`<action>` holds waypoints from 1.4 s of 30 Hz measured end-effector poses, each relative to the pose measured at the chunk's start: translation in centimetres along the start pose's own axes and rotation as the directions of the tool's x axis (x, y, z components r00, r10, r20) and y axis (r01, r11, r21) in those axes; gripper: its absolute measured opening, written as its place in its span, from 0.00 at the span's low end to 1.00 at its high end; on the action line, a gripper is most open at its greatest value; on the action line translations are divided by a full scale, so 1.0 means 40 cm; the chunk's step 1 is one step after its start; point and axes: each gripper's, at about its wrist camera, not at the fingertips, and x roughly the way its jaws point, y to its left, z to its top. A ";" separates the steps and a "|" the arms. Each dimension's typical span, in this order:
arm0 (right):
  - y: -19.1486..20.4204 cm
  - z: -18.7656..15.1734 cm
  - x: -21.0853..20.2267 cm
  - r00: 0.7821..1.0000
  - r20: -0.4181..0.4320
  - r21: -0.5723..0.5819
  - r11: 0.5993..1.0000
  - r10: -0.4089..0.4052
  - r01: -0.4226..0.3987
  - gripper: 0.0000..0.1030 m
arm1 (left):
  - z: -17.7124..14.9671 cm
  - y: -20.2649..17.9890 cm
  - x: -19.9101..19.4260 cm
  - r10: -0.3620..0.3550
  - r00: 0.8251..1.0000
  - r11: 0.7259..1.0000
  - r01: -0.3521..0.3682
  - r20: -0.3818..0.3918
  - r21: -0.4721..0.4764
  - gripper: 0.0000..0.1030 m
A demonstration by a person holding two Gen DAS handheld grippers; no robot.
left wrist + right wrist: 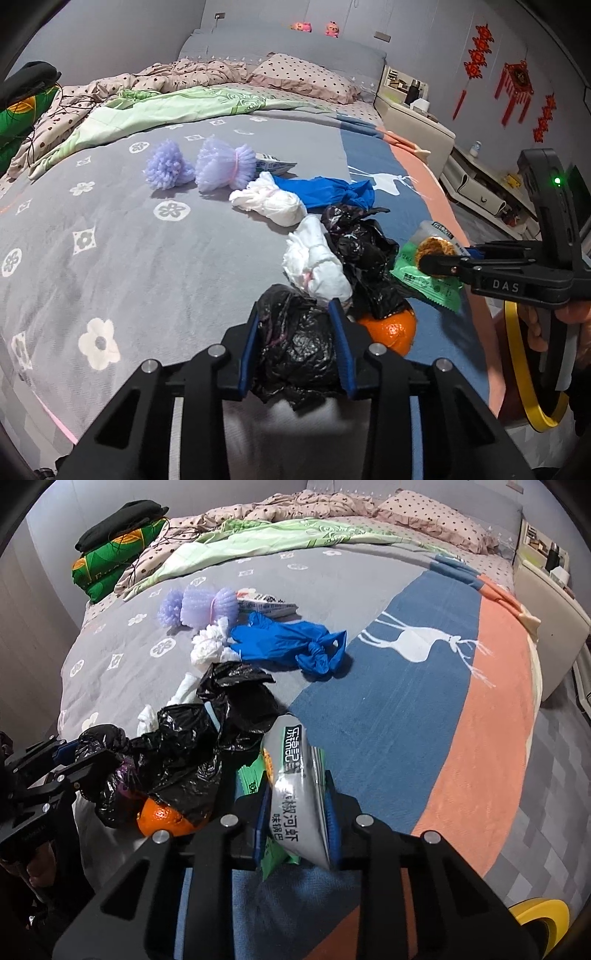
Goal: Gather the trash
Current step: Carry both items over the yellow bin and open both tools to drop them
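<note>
My left gripper point(297, 314) is shut on a crumpled black plastic bag point(295, 347) at the bed's near edge; it also shows in the right wrist view point(92, 753). My right gripper point(295, 794) is shut on a grey snack packet point(299, 790) together with a green wrapper point(251, 775); the packets also show in the left wrist view point(428, 269). An orange point(391, 328) lies partly under a second black bag point(362, 251). White tissue wads point(314, 266), a blue glove point(332, 190) and purple mesh balls point(221, 166) lie in a row on the bedspread.
The bed point(110, 240) has a rumpled quilt and pillow point(303, 77) at its head. A folded green bundle point(110, 561) sits at the far left corner. A nightstand point(410, 107) stands right of the bed. A yellow-rimmed bin point(524, 369) is below the bed edge, also in the right wrist view point(539, 919).
</note>
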 end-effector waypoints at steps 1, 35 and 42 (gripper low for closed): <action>0.000 0.000 -0.004 1.000 0.004 0.001 1.000 -0.001 0.001 0.24 | 0.000 0.002 -0.004 -0.001 1.000 1.000 0.001 0.000 -0.002 0.30; -0.089 -0.065 -0.272 0.984 0.179 0.096 0.995 -0.015 -0.002 0.24 | 0.080 -0.137 -0.177 -0.080 0.991 0.997 0.077 0.110 0.026 0.29; -0.124 -0.092 -0.340 0.974 0.223 0.125 0.992 -0.025 -0.003 0.24 | 0.100 -0.235 -0.194 -0.131 0.984 0.990 0.123 0.119 0.077 0.29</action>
